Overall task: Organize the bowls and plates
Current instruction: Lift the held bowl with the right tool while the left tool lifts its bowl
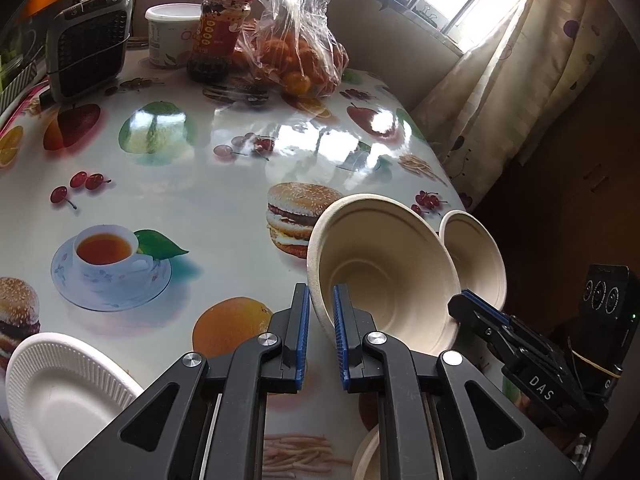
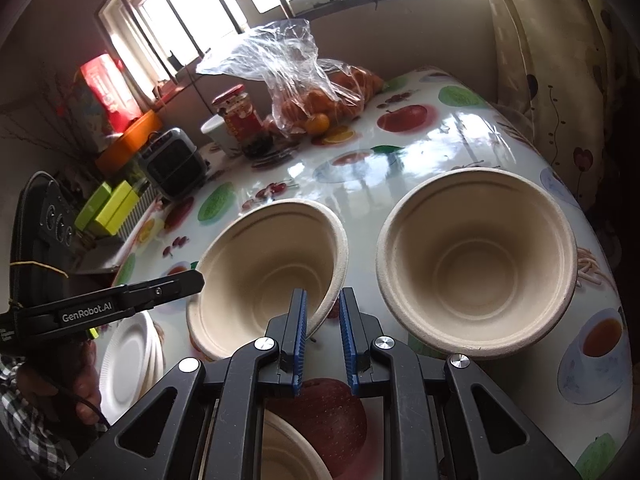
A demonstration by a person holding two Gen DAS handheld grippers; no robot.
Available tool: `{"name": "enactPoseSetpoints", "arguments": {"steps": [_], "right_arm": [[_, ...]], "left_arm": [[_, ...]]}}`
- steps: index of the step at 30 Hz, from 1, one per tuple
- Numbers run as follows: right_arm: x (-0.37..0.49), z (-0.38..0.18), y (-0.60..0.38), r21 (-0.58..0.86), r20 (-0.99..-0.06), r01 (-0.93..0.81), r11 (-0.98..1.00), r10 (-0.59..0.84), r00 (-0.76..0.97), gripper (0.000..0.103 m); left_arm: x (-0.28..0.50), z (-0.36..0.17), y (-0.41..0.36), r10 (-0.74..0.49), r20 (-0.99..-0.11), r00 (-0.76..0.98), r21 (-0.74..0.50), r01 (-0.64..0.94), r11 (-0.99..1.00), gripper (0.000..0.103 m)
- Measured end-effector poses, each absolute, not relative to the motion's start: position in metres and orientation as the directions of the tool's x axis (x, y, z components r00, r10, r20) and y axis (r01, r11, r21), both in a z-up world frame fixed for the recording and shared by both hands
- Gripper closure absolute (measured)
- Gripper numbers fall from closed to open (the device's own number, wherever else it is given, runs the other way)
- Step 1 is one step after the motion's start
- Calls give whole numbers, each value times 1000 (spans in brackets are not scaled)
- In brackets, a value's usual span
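Observation:
A beige pulp bowl is tilted above the fruit-print table, its rim between the fingers of my left gripper on one side and my right gripper on the other. In the right wrist view this bowl hangs left of centre, with the left gripper's finger at its far rim. A second beige bowl sits on the table to the right; it also shows in the left wrist view. A third bowl lies below my right gripper. White plates are stacked at the left.
At the table's far side stand a bag of oranges, a red-lidded jar, a white tub and a small grey heater. A curtain hangs past the table's right edge. Green boxes sit beyond the left edge.

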State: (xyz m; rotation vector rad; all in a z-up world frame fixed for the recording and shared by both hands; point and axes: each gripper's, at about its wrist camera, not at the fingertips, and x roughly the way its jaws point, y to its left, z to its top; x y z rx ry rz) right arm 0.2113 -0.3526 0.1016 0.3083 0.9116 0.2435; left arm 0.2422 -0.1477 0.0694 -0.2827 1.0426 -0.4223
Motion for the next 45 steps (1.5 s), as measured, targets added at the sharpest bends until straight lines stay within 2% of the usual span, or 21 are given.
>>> {"name": "enactPoseSetpoints", "arguments": {"steps": [25, 45], "right_arm": [[141, 151, -343, 364, -642, -105, 925, 331, 691, 87], [84, 148, -342, 379, -634, -59, 924, 306, 710, 87]], "left_arm": [[194, 110, -139, -526, -699, 484, -441, 287, 850, 90], [149, 110, -142, -557, -701, 444, -435, 353, 828, 90]]}}
